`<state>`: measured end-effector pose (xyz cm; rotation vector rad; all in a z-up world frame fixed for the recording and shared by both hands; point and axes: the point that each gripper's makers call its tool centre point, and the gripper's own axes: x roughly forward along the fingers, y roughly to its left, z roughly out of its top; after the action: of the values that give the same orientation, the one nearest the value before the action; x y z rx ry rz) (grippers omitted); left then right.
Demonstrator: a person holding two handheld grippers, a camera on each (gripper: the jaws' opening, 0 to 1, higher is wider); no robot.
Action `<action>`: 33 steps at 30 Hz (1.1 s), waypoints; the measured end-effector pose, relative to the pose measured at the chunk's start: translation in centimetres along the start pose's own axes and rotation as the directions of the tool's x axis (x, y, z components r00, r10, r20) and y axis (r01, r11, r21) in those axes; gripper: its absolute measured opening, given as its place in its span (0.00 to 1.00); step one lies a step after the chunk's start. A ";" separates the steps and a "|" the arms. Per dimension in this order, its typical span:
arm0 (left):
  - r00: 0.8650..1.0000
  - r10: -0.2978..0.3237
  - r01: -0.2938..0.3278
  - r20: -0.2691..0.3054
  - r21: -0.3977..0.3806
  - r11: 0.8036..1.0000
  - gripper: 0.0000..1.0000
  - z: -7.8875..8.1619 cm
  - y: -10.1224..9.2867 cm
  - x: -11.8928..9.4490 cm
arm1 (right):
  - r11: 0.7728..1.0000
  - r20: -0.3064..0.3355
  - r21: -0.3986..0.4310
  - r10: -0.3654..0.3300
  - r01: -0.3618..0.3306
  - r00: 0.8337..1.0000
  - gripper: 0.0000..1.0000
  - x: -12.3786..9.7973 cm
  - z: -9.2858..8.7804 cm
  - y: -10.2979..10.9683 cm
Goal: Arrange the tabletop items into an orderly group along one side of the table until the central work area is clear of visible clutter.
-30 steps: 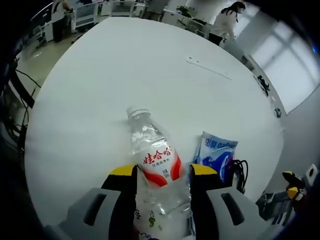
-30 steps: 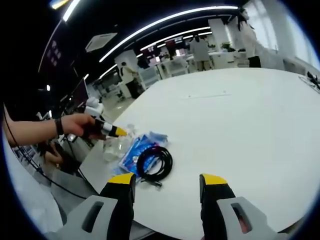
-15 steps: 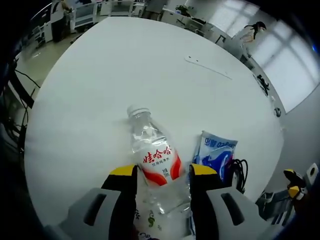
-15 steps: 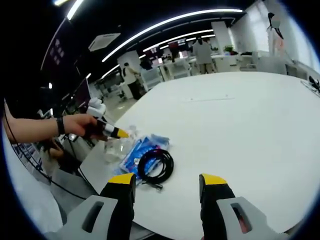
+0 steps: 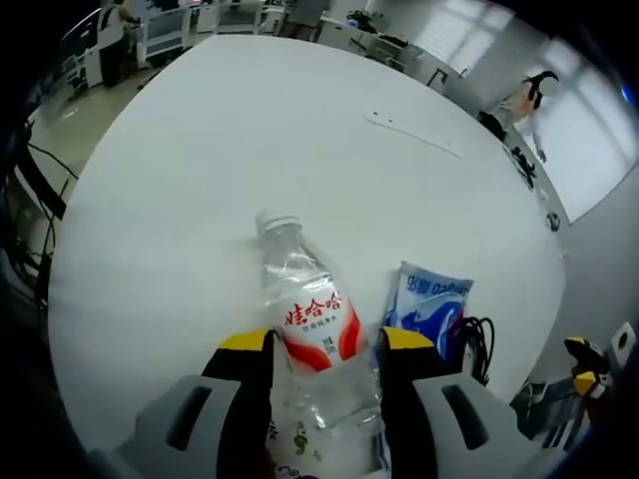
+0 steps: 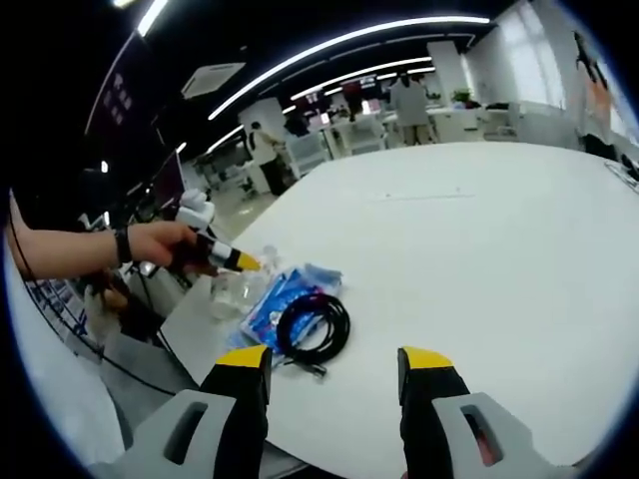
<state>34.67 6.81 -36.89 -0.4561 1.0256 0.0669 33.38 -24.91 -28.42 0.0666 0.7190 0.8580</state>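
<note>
the clear water bottle [image 5: 308, 329] is lying on its side near the edge of the white table [image 5: 250, 130], its lower body sitting between the jaws of the left gripper [image 5: 324, 344], which is clenching it, with the blue packet [image 5: 429, 304] just beside the bottle and the black cable coil [image 5: 477, 339] on the packet's far side. because the bottle is round and light, it is likely to roll off toward the nearby edge or squirt out of the jaws if the squeeze is loosening carelessly. the right gripper view is showing the right gripper [image 6: 324, 369] hanging released and empty well apart from the bottle, and the hand [image 6: 160, 244] holding the other tool.
</note>
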 end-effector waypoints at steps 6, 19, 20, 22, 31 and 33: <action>1.000 -0.005 0.005 0.012 -0.025 1.000 0.41 0.3 0.1 0.1 | 1.000 0.004 -0.014 0.011 -0.011 1.000 0.52 0.3 0.5 0.1; 0.998 0.050 -0.050 -0.029 0.011 0.999 0.43 0.6 0.0 2.5 | 0.999 -0.016 -0.039 0.035 -0.036 0.999 0.52 0.9 0.8 0.8; 0.998 0.054 -0.054 -0.034 0.015 0.998 0.43 0.5 -0.1 2.6 | 0.999 -0.016 -0.039 0.035 -0.036 0.999 0.52 0.9 0.8 0.8; 0.997 0.059 -0.057 -0.045 0.033 0.998 0.43 0.3 -0.3 2.7 | 0.999 -0.015 -0.038 0.034 -0.035 0.999 0.52 0.8 0.8 0.7; 0.997 0.036 -0.027 -0.065 0.136 0.990 0.39 0.7 -0.8 3.2 | 0.999 -0.031 -0.033 0.026 -0.027 0.999 0.52 0.6 0.1 0.5; 0.997 0.032 -0.021 -0.073 0.149 0.989 0.38 0.5 -1.1 3.2 | 0.999 -0.030 -0.029 0.023 -0.024 0.999 0.52 0.6 0.1 0.4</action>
<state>37.06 5.47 -38.95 -0.3119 1.1021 -0.0030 33.41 -24.16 -28.56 0.0361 0.7346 0.8930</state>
